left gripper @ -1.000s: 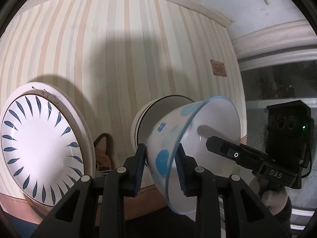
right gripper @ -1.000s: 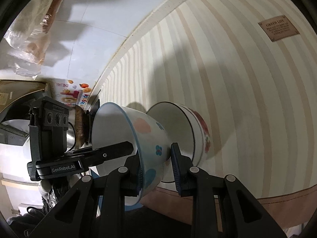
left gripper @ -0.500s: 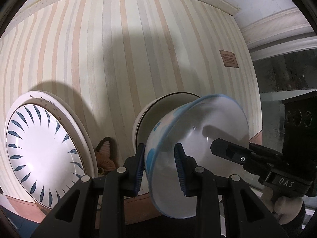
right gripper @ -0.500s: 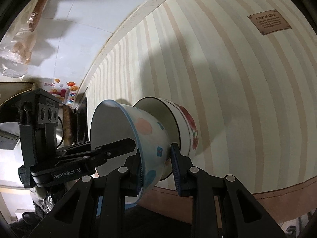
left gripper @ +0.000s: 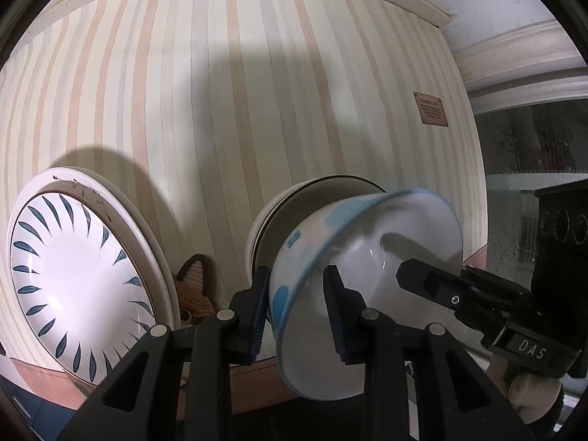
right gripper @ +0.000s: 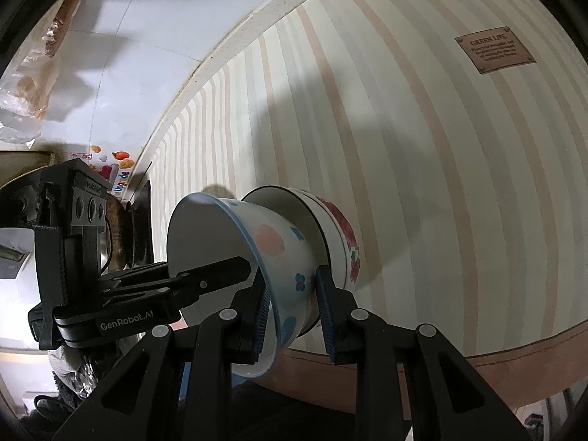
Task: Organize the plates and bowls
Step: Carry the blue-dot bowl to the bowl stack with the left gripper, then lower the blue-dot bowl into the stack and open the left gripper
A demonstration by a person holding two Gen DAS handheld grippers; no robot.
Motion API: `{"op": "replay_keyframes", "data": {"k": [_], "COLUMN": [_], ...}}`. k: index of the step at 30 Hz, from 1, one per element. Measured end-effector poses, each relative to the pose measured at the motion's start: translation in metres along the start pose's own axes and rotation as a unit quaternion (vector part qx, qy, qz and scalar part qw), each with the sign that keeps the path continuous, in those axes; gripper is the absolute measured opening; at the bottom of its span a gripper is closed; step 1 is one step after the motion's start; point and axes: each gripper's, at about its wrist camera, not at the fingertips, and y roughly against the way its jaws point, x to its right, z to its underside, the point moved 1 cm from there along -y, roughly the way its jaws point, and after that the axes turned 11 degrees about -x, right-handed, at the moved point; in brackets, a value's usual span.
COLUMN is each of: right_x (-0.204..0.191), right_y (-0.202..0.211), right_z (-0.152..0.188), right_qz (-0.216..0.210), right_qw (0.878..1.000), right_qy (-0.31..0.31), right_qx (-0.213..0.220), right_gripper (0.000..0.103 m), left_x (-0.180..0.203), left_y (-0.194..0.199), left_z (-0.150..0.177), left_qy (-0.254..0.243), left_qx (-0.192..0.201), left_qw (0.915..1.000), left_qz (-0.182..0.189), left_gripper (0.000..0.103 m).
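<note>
Left wrist view:
Bowl held: pastel-spotted bowl (left gripper: 352,257) with a blue rim, carried tipped on its side above the striped counter (left gripper: 220,92), its base nosing into the mouth of a second bowl.
Left gripper (left gripper: 296,308): jaws clamped on the rim of the spotted bowl, one blue pad outside the wall, one inside.
Right gripper (left gripper: 430,283): reaches in from the right; one finger lies inside the same bowl, its grip unclear from this side.
Floral bowl (left gripper: 305,213): rests on the counter just behind the held bowl, opening towards it.
Plates: a leaf-patterned plate (left gripper: 73,286) sits on a larger cream plate (left gripper: 150,253) near the counter's left edge, well apart from the bowls.
Other: a small knitted fox (left gripper: 193,290) lies between plates and bowls.

Right wrist view:
Right gripper (right gripper: 290,312): jaws clamped on the rim opposite the left one, pads either side of the wall.
Left gripper (right gripper: 235,268): comes in from the left, its upper finger across the bowl's opening.
Floral bowl (right gripper: 341,239): red flowers on its outside; the spotted bowl (right gripper: 272,246) is partly entered.

Step in hand: nesting the spotted bowl into the floral one, judged about halfway seated.
Next move: likely ease the bowl fully in, keeping both rims level, then part both jaws; a skewed entry could jam or nudge the lower bowl.
</note>
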Motion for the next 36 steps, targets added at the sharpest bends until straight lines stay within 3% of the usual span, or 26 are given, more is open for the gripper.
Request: {"op": "replay_keyframes", "data": {"k": [8, 18, 21, 24, 28, 33, 36], "right_x": [-0.004, -0.004, -0.005, -0.006, -0.008, -0.009, -0.008], "right_y": [0.005, 0.009, 0.009, 0.008, 0.008, 0.011, 0.013], "right_z": [0.003, 0.011, 0.010, 0.012, 0.014, 0.015, 0.020], "right_qz": [0.028, 0.050, 0.065, 0.082, 0.092, 0.100, 0.095], "right_qw": [0.999, 0.998, 0.997, 0.996, 0.995, 0.995, 0.995], "right_qy": [-0.024, -0.038, -0.037, -0.036, -0.033, -0.026, -0.026], "right_qx": [-0.010, -0.016, -0.011, -0.010, -0.013, -0.011, -0.007], "right_gripper": [0.027, 0.027, 0.022, 0.013, 0.008, 0.008, 0.008], "left_x": [0.011, 0.027, 0.031, 0.040, 0.064, 0.068, 0.061], "left_y": [-0.004, -0.003, -0.002, -0.003, -0.004, -0.008, -0.008], "left_z": [-0.005, -0.003, -0.003, -0.001, 0.000, 0.002, 0.007], "left_qy": [-0.011, -0.039, -0.046, -0.068, -0.113, -0.136, -0.130], "left_qx": [-0.016, -0.005, -0.007, -0.007, 0.017, 0.022, 0.020], "left_qw": [0.9991, 0.9938, 0.9916, 0.9849, 0.9568, 0.9447, 0.9486], "left_qz": [-0.039, -0.104, -0.121, -0.159, -0.267, -0.298, -0.288], "left_gripper": [0.027, 0.027, 0.027, 0.027, 0.028, 0.028, 0.028]}}
